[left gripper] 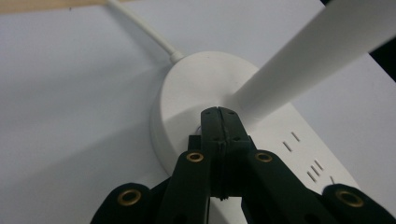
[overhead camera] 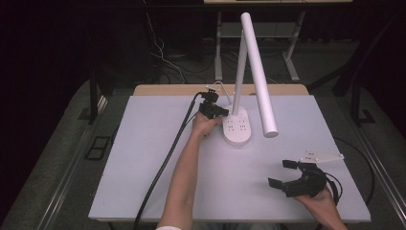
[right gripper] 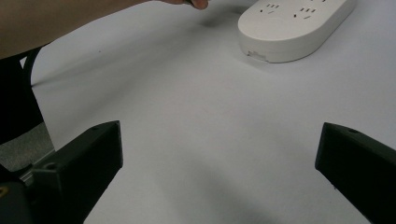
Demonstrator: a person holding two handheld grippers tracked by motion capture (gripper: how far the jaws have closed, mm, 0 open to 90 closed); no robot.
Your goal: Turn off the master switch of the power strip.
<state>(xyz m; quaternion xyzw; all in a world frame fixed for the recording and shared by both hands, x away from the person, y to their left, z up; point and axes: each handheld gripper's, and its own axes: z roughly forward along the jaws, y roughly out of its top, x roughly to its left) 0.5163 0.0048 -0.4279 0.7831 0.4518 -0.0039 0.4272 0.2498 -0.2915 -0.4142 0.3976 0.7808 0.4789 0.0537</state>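
High view | left gripper (overhead camera: 221, 111) fingers closed at lamp base (overhead camera: 238, 126) | right gripper (overhead camera: 283, 174) wide open

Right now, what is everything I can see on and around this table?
Desk lamp: one, white, far middle of the table, its long head slanting down to the right.
Lamp base: one, white, oval, with socket slots on top, flat on the table.
Lamp cord: one, white, leaving the base toward the table's far edge.
Table: one, pale grey top with a wooden strip along the far edge.
Table frame: one, grey legs, on the floor beyond the table.
Left tongs: one, black, jaws shut, tips at the foot of the lamp's stem, on the base.
Right tongs: one, black, jaws wide open, near right of the table.
Black cable: one, trailing from the left tongs off the near edge.
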